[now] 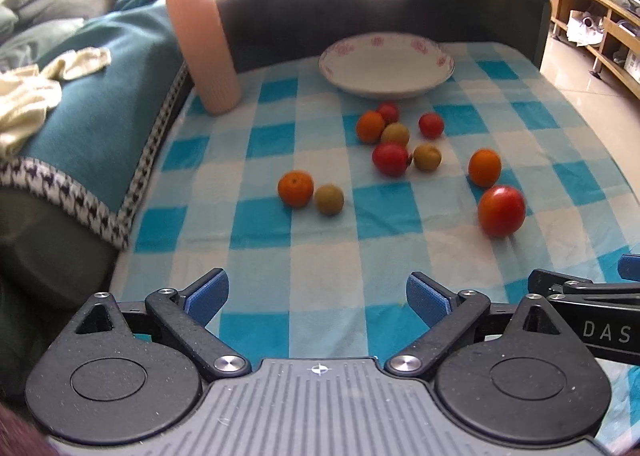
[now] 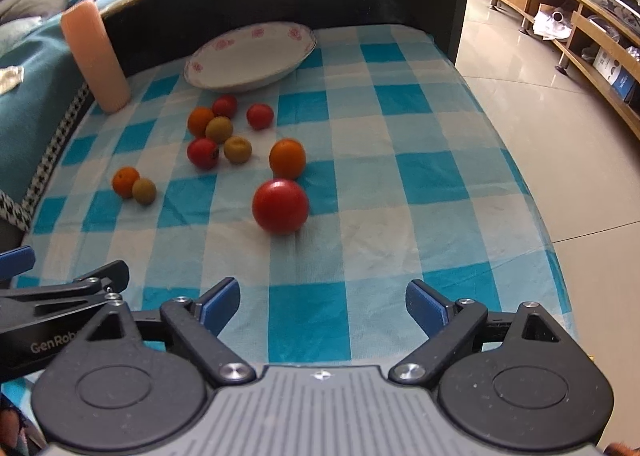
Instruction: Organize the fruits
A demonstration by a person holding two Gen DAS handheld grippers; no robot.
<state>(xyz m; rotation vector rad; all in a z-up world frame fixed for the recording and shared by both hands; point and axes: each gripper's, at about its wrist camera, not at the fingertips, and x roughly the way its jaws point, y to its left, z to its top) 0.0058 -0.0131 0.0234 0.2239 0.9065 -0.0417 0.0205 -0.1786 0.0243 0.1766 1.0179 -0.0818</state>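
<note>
From the left wrist view, the left gripper [image 1: 317, 298] is spread wide with nothing between its blue pads [image 1: 206, 296]. It hangs low over the blue and white checked cloth [image 1: 260, 224]. A white bowl [image 1: 386, 66] with pink flowers on its rim sits at the far end of the cloth, and there is nothing in it. All the fruits lie on the cloth in front of the bowl. A big red tomato [image 1: 501, 211] is the nearest one, off to the right. An orange [image 1: 295, 188] and a small yellow-brown fruit [image 1: 329, 199] touch each other in the middle. A pink ribbed cup [image 1: 203, 48] stands tilted at the back left, and I cannot see inside it. A bit of the right gripper [image 1: 592, 296] pokes in at the right edge.

From the right wrist view, the right gripper [image 2: 323, 304] is also spread wide and holds nothing. The big red tomato [image 2: 280, 207] sits just ahead of it on the cloth [image 2: 400, 216], with another orange [image 2: 287, 158] right behind it. The bowl [image 2: 250, 56] is bare inside here too. The pink cup [image 2: 95, 56] stands at the far left, beside the bowl
</note>
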